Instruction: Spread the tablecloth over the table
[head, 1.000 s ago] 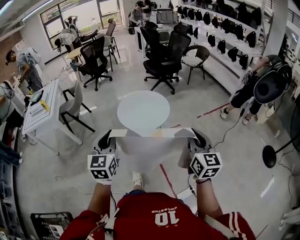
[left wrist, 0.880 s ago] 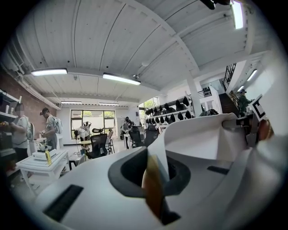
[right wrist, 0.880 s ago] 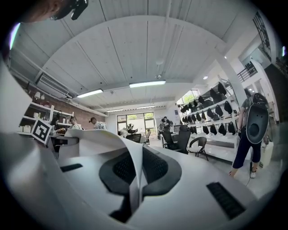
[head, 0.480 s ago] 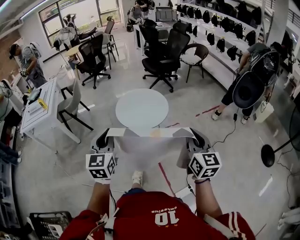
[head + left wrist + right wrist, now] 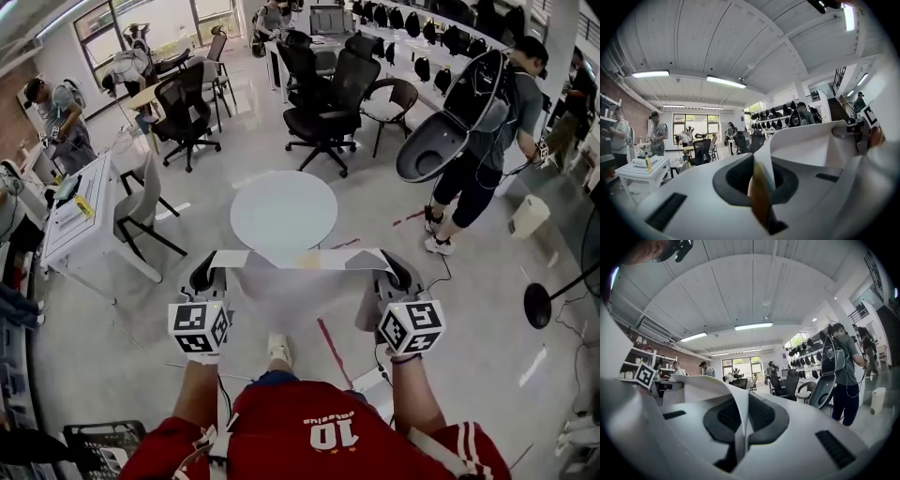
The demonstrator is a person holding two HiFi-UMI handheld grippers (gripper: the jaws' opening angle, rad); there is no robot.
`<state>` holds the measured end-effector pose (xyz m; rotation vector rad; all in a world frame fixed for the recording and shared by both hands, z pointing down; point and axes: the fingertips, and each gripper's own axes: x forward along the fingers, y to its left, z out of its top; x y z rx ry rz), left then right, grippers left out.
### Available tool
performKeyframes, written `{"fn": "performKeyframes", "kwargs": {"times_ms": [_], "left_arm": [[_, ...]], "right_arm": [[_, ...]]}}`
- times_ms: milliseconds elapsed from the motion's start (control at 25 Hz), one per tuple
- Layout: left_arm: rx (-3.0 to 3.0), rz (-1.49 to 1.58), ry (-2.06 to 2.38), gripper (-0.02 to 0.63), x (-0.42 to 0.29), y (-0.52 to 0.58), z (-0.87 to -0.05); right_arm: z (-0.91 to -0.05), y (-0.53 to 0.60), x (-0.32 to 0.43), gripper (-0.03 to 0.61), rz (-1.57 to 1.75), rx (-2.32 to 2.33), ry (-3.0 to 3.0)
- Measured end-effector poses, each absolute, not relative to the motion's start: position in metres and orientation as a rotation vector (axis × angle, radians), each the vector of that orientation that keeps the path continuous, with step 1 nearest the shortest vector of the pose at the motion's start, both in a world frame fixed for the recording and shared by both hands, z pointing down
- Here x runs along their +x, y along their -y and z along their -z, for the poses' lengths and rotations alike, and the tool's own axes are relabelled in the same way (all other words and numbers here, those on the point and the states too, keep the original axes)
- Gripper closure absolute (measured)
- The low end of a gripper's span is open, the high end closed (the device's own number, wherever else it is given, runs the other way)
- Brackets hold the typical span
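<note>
- Daylight from windows (image 5: 150,28) and ceiling strip lights (image 5: 725,82) brightens the room evenly.
- Fisheye bends edges; black corners frame both gripper views.
- Nearest foreground is soft.

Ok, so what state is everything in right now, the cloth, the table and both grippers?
tablecloth: held up by its top edge, stretched between both grippers, hanging down, not yet spread.
round table: bare, uncovered.
left hand-held gripper: shut on the tablecloth's left end.
right hand-held gripper: shut on the tablecloth's right end.
</note>
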<state>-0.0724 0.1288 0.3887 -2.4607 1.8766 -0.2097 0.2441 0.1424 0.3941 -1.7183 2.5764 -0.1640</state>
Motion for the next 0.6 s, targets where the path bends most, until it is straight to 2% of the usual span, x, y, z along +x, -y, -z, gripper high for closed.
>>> {"fn": "performKeyframes", "kwargs": {"times_ms": [600], "left_arm": [[-2.500,0.195,-1.864,0.603,-0.070,-0.081,-0.381]], "right_arm": [[-0.385,-0.097,0.246,0.561,0.164,-1.745,-2.551]]}}
